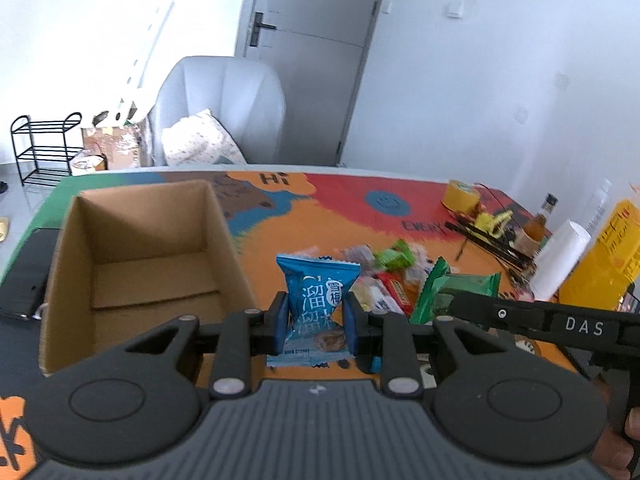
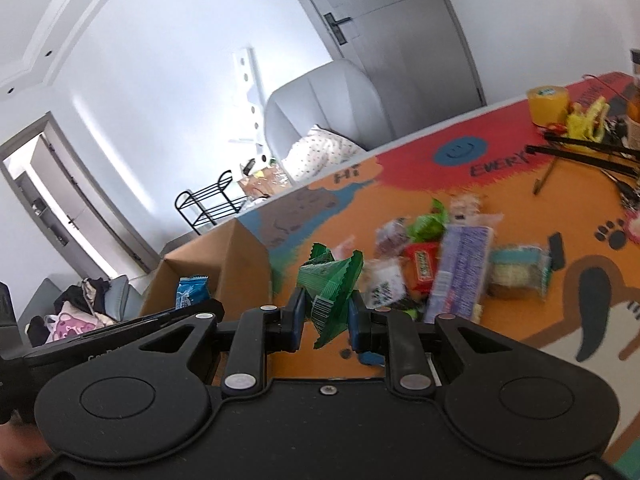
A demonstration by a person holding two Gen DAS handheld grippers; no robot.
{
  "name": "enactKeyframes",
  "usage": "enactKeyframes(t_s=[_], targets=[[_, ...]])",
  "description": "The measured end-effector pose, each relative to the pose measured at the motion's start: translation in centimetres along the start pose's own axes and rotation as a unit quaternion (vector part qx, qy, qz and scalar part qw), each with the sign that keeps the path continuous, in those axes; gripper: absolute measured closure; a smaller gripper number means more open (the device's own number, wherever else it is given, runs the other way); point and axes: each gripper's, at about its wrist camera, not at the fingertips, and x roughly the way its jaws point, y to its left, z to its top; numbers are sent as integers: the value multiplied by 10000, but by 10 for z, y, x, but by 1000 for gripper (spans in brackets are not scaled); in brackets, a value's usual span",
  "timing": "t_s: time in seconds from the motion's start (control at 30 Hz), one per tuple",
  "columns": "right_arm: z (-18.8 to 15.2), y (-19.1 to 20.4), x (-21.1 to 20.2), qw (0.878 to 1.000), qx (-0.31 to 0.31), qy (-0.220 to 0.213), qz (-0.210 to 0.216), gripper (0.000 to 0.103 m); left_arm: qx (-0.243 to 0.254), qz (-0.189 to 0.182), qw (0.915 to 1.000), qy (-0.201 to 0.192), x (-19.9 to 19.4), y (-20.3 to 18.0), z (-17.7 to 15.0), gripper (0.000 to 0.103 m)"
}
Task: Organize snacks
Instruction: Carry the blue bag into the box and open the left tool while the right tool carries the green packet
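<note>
Clamping: left tongs (image 1: 316, 322) on blue packet (image 1: 316, 300) | right tongs (image 2: 327, 318) on green packet (image 2: 330, 284) | cardboard box (image 1: 132, 240) beside

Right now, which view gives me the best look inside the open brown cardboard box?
The left wrist view: the open brown cardboard box sits left of the tongs, its floor and inner walls visible, with no snacks showing inside. The right wrist view catches only an outer corner and rim, partly behind the other gripper; the interior is hidden.
</note>
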Motion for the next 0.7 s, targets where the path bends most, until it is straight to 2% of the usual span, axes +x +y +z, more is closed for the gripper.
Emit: enactKeyframes(t_s=[0.47,0.7], targets=[[7,42,33,9990,-264,158,334,83,-451,535,9974,-145,-14,65,8,76],[9,64,47,9979,-403,230,447,83,-707,720,9949,-6,-7,96,6,76]])
